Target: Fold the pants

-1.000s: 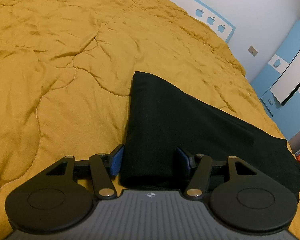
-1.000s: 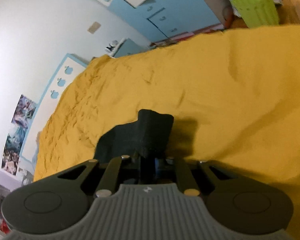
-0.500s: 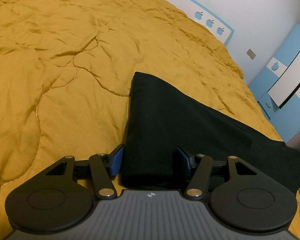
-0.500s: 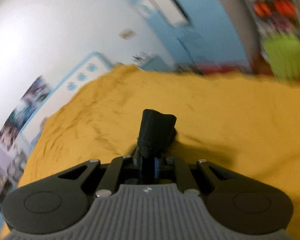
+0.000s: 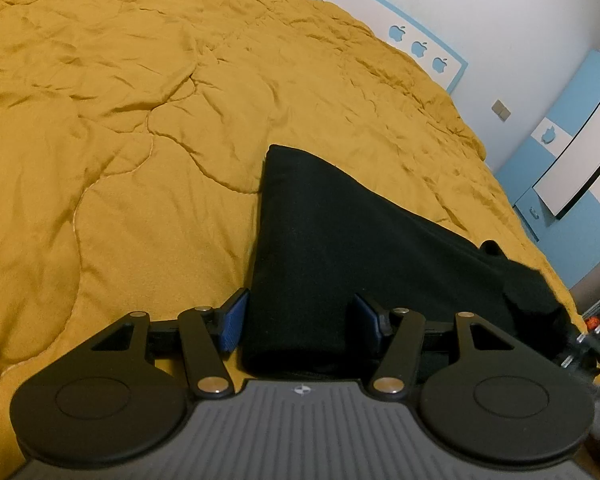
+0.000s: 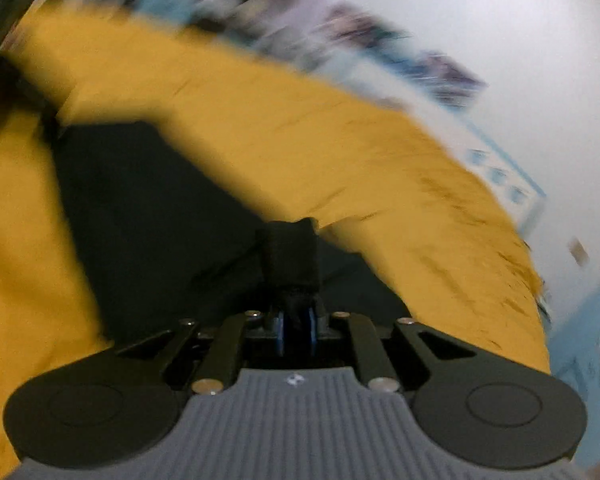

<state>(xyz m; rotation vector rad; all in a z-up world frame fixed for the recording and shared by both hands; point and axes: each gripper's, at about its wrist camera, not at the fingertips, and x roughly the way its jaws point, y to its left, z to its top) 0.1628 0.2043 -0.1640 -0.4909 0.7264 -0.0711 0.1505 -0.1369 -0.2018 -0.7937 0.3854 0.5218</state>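
Right gripper, clenched on the pants end, has swung it over toward the spread-wide left gripper; fold underway.

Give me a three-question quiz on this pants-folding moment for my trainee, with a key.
1. True or false: the left gripper is clamped shut on the black pants.
2. What does the right gripper hold? A) the yellow quilt B) a bunched end of the pants C) nothing
3. Which wrist view is motion-blurred?

Key:
1. False: its blue pads stand apart, either side of the folded edge.
2. B
3. The right wrist view.
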